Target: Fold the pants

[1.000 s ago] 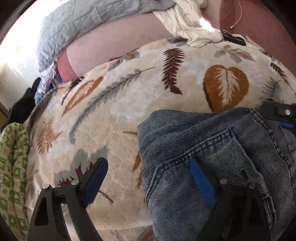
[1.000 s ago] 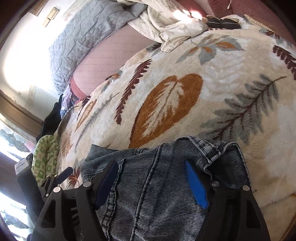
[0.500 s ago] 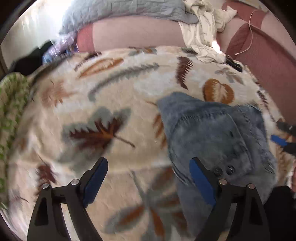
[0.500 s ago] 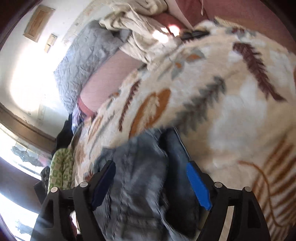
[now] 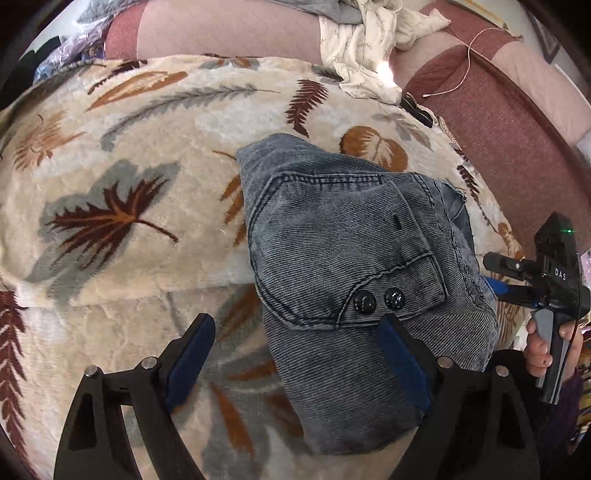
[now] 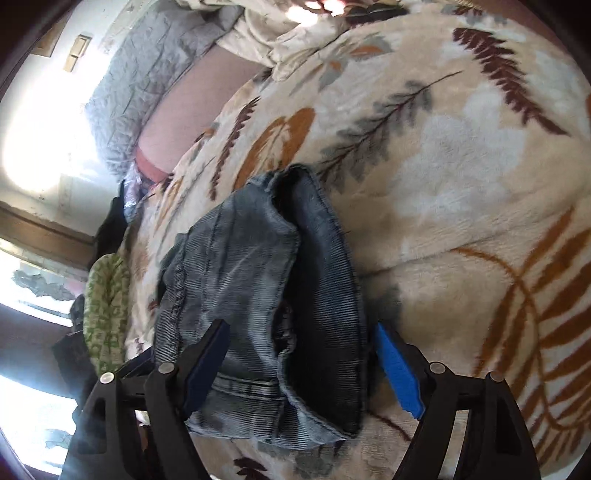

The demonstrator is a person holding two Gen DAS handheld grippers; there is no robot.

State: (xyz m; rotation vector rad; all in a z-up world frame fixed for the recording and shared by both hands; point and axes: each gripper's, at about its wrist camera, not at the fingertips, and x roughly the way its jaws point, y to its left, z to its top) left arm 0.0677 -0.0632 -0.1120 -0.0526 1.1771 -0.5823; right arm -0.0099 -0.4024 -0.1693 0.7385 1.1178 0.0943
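Observation:
The blue denim pants (image 5: 354, 266) lie as a folded bundle on the leaf-patterned blanket (image 5: 110, 221), pocket and two dark buttons (image 5: 378, 301) facing up. My left gripper (image 5: 295, 332) hovers open over the bundle's near left edge, holding nothing. In the left wrist view my right gripper (image 5: 546, 273) stands at the bundle's right side, held by a hand (image 5: 539, 347). In the right wrist view the pants (image 6: 258, 295) lie under and between the jaws of my right gripper (image 6: 301, 332). Those jaws are opening and the pads do not press the cloth.
A crumpled cream sheet (image 5: 365, 48) and a grey quilt (image 6: 147, 81) lie at the far end of the pink mattress (image 5: 221, 29). A maroon padded side (image 5: 509, 122) with a thin cord runs along the right. A green patterned cloth (image 6: 105, 306) hangs at the blanket's left edge.
Both grippers have drawn back from the pants, which stay folded on the blanket. The left view has swung to show more blanket. The right jaws stand a little wider.

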